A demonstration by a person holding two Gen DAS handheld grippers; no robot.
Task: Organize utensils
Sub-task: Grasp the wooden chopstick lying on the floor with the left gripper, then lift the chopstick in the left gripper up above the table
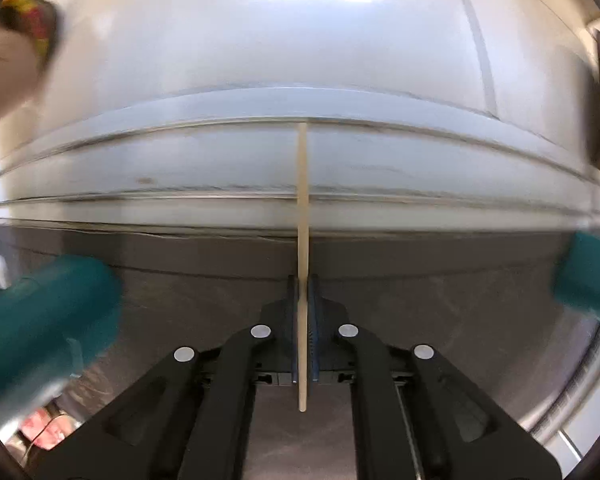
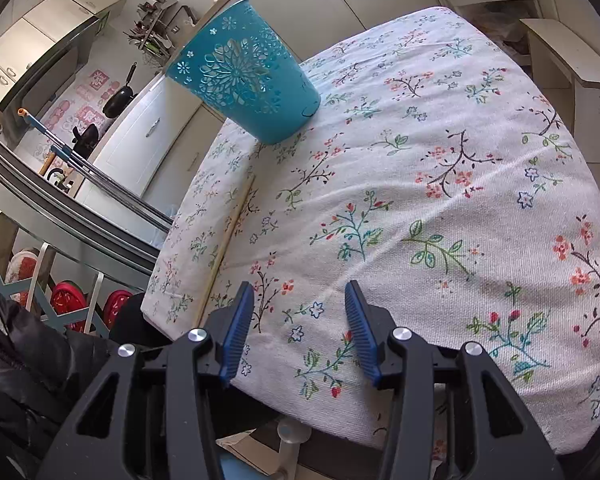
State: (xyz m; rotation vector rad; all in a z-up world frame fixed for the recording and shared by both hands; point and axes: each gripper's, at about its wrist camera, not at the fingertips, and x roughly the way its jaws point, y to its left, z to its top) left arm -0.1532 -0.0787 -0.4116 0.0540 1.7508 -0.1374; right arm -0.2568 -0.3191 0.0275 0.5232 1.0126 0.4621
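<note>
Your left hand-held gripper [image 1: 302, 300] clamps one chopstick [image 1: 303, 216]; right hand-held gripper [image 2: 299, 330] released; 2nd chopstick [image 2: 230, 236] on tabletop [image 2: 440, 168], teal holder [image 2: 244, 76] unfilled.

Ahead of the black, blue-padded right tongs [image 2: 300, 330]: teal flower-cutout basket [image 2: 242, 72], pale chopstick [image 2: 230, 236], white floral tablecloth [image 2: 440, 184]

Chopstick [image 2: 230, 236] before basket [image 2: 244, 76], on tablecloth [image 2: 440, 200].

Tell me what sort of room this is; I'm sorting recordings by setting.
Most likely a home kitchen with a dining table: a frying pan hangs on the wall, white cabinets line it, and a floral tablecloth covers the table holding a teal utensil holder.
</note>
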